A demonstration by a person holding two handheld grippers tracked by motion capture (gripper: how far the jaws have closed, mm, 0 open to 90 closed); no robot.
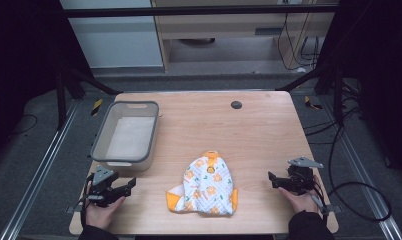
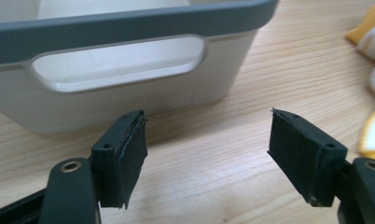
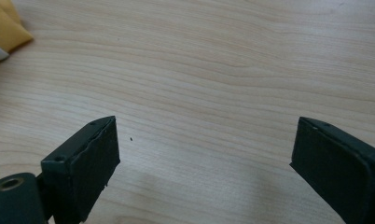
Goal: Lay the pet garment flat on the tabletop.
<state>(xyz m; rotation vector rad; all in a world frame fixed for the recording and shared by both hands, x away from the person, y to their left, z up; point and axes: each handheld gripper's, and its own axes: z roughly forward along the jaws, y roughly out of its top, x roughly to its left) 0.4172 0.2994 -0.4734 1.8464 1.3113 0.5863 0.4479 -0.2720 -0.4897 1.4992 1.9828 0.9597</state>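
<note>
A small white garment point(image 1: 206, 186) with an orange flower print and orange trim lies flat near the table's front edge, in the middle. Its orange edge point(image 2: 370, 39) shows at the right of the left gripper view, and an orange corner point(image 3: 6, 28) at the top left of the right gripper view. My left gripper point(image 1: 130, 184) is held low at the front left, open, with nothing between its jaws, just in front of the bin. My right gripper point(image 1: 272, 179) rests at the front right, open and empty, over bare wood, pointing toward the garment.
A grey-rimmed white plastic bin point(image 1: 104, 132) stands at the left of the wooden table point(image 1: 259, 135); its handle cutout point(image 2: 115, 63) faces my left gripper. A small dark round disc point(image 1: 236, 104) sits near the table's far edge. Black cables trail on the floor at the right.
</note>
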